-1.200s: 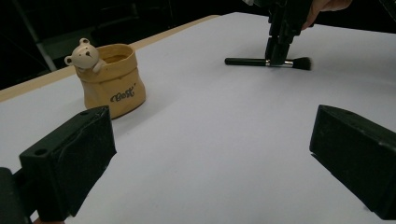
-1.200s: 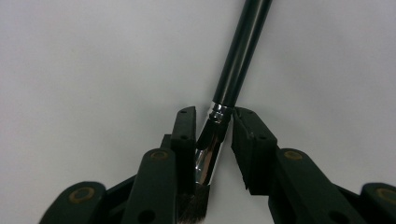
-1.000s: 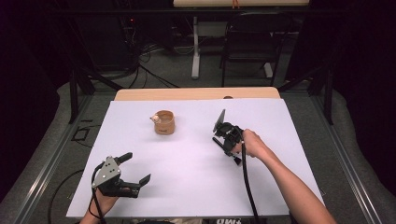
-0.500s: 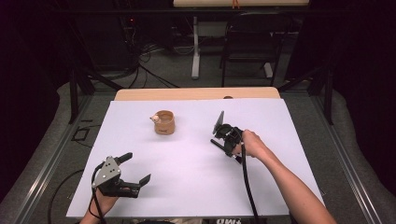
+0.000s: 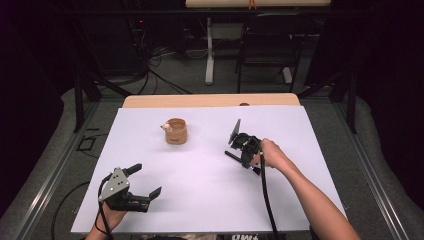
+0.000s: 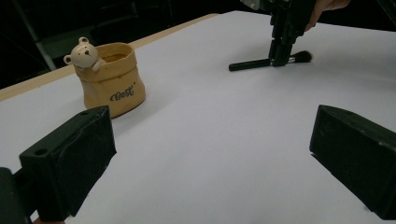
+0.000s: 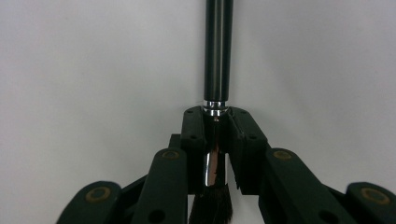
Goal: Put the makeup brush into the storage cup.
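From above, the right gripper (image 5: 243, 148) presses down on a brush (image 5: 231, 156) on the white table (image 5: 200, 200), right of the pot (image 5: 175, 131); the left gripper (image 5: 141, 181) hovers wide open, empty. Left gripper view: the brush (image 6: 261, 63) lies flat beyond the pot (image 6: 112, 79). Right gripper view: jaws clamped on the brush's (image 7: 217, 60) ferrule.

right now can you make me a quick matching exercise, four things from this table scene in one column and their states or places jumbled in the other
Things
1. makeup brush
2. bear pot
3. left gripper
4. right gripper

States
A. open, holding nothing
B. lying flat on the white table
C. standing upright, bear head at its rim
D. shut on the brush's metal collar

Pairs: 1-B, 2-C, 3-A, 4-D
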Demonstrator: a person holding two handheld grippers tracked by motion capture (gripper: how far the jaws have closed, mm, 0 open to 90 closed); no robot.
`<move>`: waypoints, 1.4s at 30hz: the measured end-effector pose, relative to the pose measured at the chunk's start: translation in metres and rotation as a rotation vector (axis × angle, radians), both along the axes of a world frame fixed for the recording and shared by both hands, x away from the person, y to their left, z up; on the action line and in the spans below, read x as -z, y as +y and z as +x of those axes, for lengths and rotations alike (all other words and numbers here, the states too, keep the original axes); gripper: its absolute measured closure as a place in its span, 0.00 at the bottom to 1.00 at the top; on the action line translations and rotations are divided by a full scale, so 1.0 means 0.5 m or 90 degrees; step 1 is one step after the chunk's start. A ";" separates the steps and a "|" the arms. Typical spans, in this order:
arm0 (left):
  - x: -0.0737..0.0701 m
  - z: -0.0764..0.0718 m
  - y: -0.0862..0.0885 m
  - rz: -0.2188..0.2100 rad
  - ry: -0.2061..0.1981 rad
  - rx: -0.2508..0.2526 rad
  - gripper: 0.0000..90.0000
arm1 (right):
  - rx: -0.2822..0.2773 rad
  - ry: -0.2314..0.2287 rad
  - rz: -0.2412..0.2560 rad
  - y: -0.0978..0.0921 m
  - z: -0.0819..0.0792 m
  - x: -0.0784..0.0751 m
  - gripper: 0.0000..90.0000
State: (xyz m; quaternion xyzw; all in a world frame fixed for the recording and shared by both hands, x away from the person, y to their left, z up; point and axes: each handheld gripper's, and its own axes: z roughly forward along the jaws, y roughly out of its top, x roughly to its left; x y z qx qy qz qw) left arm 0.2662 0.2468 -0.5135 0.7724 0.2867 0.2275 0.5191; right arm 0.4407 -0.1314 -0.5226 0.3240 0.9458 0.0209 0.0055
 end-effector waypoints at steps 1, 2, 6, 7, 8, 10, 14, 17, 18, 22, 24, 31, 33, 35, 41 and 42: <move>0.000 0.000 0.000 0.002 0.003 0.003 0.00 | -0.016 -0.009 0.002 -0.002 -0.001 -0.002 0.85; 0.000 0.000 0.000 0.002 0.004 0.003 0.00 | -0.018 -0.012 0.005 -0.003 -0.003 -0.004 0.85; 0.000 0.000 -0.001 0.004 0.005 0.005 0.00 | -0.040 -0.027 0.026 -0.006 -0.009 -0.015 0.85; 0.000 0.000 -0.001 0.004 0.005 0.005 0.00 | -0.045 -0.023 0.015 -0.006 -0.010 -0.022 0.85; 0.000 0.000 -0.001 0.004 0.006 0.005 0.00 | -0.048 -0.021 0.013 -0.006 -0.011 -0.028 0.85; 0.000 0.000 -0.001 0.005 0.006 0.004 0.00 | -0.053 -0.027 0.016 -0.007 -0.014 -0.036 0.85; 0.000 0.000 -0.001 0.006 0.006 0.006 0.00 | -0.069 -0.036 0.017 -0.007 -0.017 -0.047 0.86; 0.000 0.000 -0.001 0.005 0.006 0.005 0.00 | -0.082 -0.040 0.021 -0.006 -0.023 -0.059 0.86; 0.000 0.000 -0.001 0.007 0.006 0.004 0.00 | -0.086 -0.031 0.010 -0.005 -0.022 -0.066 0.86; 0.000 0.001 -0.001 0.006 0.006 0.006 0.00 | -0.094 -0.037 0.026 -0.004 -0.024 -0.079 0.86; 0.000 0.001 -0.001 0.006 0.007 0.006 0.00 | -0.098 -0.045 0.037 -0.003 -0.025 -0.080 0.86; 0.000 0.001 -0.002 0.006 0.007 0.007 0.00 | -0.115 -0.059 0.052 0.009 -0.036 -0.100 0.86; 0.000 0.002 -0.003 0.008 0.011 0.012 0.00 | -0.123 -0.065 0.060 0.016 -0.042 -0.104 0.85; 0.000 0.002 -0.004 0.009 0.015 0.014 0.00 | -0.130 -0.063 0.060 0.020 -0.045 -0.108 0.85; 0.001 0.006 -0.007 0.014 0.023 0.025 0.00 | -0.140 -0.072 0.070 0.028 -0.055 -0.112 0.86; 0.000 0.007 -0.008 0.015 0.028 0.027 0.00 | -0.138 -0.072 0.074 0.030 -0.058 -0.113 0.85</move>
